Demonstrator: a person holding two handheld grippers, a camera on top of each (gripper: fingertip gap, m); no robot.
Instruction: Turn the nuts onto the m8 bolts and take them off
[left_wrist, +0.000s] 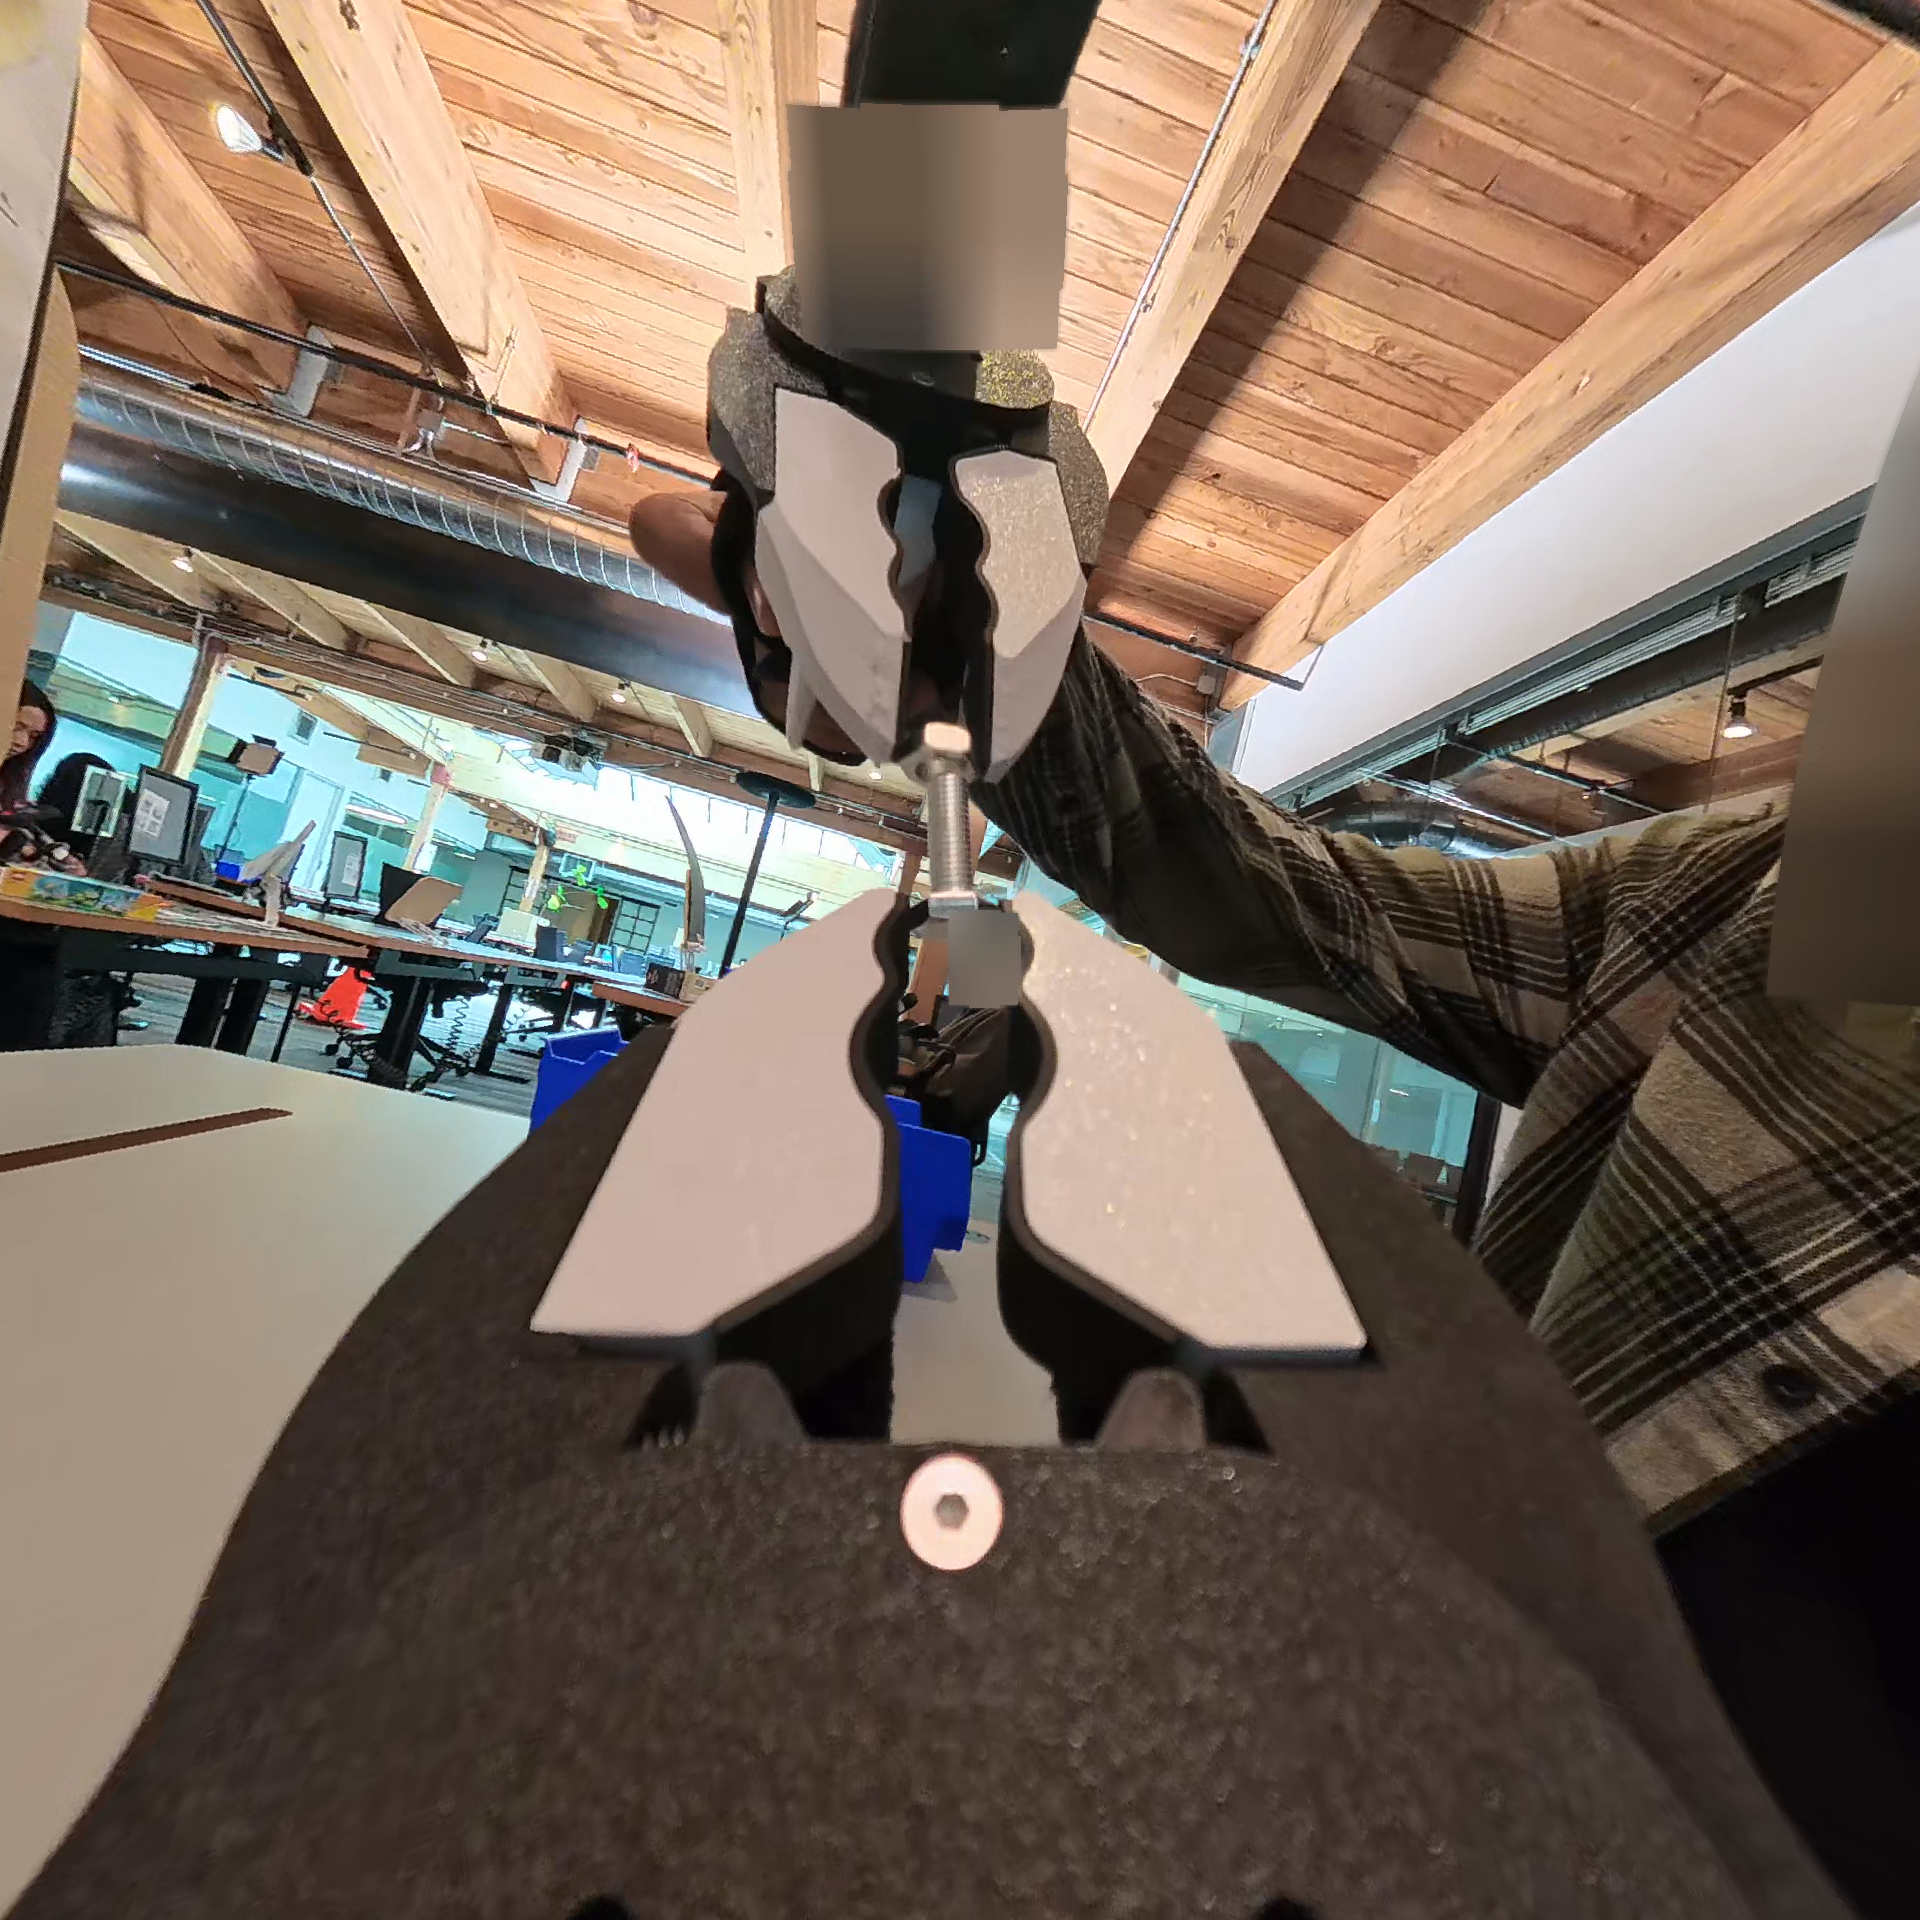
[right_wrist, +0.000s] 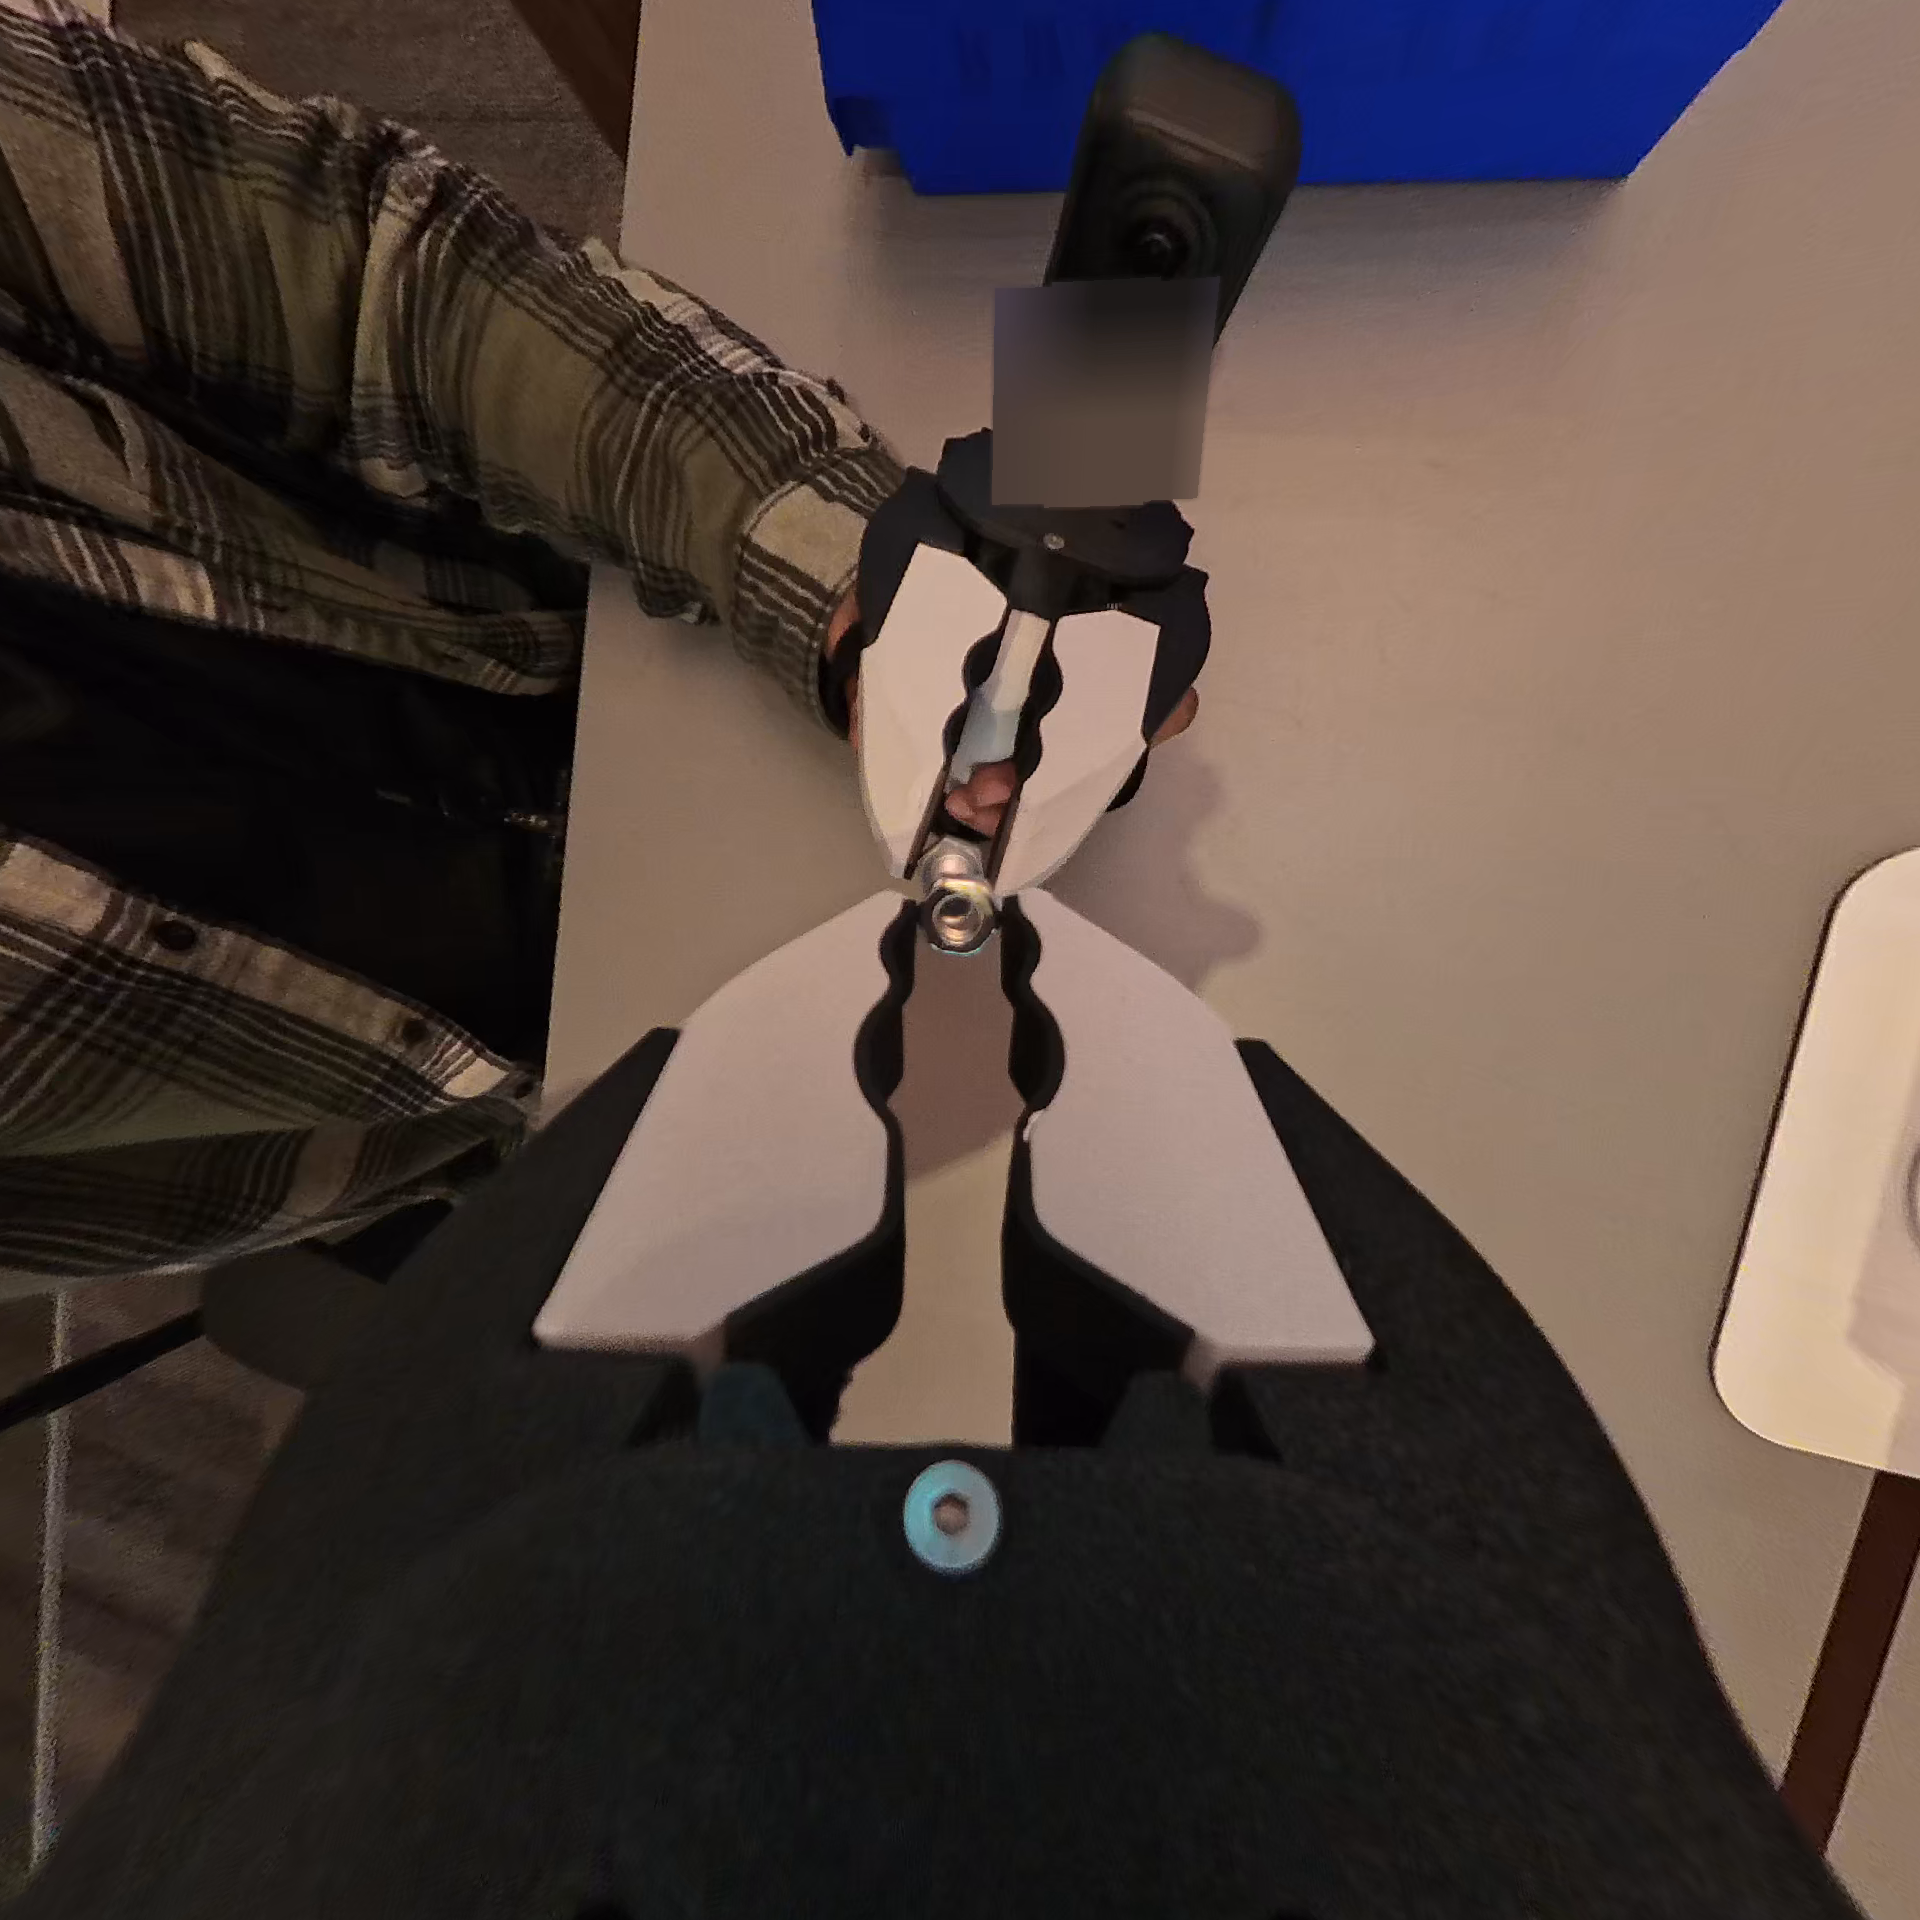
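- Grippers meet tip to tip in mid-air above the pale grey tabletop.
- Left gripper, grey-fingered with a black body, is clenched on the silver hex nut at the lower end of the silver threaded M8 bolt.
- Right gripper, of the same build, clamps the other end, where the bolt's hex head sits.
- Bolt runs straight between both sets of tips.
- Blue plastic bin stands at the table's far edge.
- Plaid sleeve reaches to the left gripper.

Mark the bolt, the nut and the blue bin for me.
bolt (left_wrist: 953, 821), left wrist view, mid threaded shank.
nut (right_wrist: 957, 918), right wrist view, its open face between the fingertips.
blue bin (right_wrist: 1351, 94), right wrist view, its wall at the table's far edge.
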